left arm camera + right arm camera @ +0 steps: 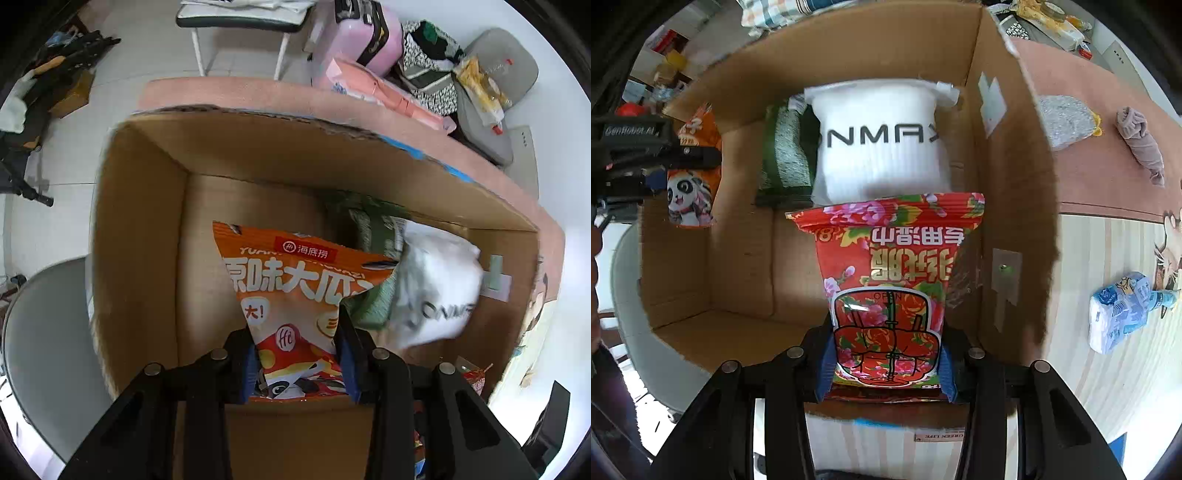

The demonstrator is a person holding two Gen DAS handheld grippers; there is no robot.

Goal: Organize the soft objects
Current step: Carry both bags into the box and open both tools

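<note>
My left gripper (297,354) is shut on an orange snack bag (295,288) and holds it over the open cardboard box (140,229). My right gripper (886,365) is shut on a red floral wet-wipe pack (886,280) and holds it over the same box (1008,155). In the box lie a white packet (879,147) and a green cloth (783,158); both also show in the left wrist view, the white packet (432,288) and the green cloth (369,229). The left gripper with the orange bag (690,177) shows at the box's left wall.
The box stands on a pink table (1100,162). A grey pouch (1067,122), a mauve cloth bundle (1141,144) and a blue tissue pack (1119,314) lie right of the box. Pink packs (376,88), a grey cushion (495,96) and a pink case (362,37) lie beyond it.
</note>
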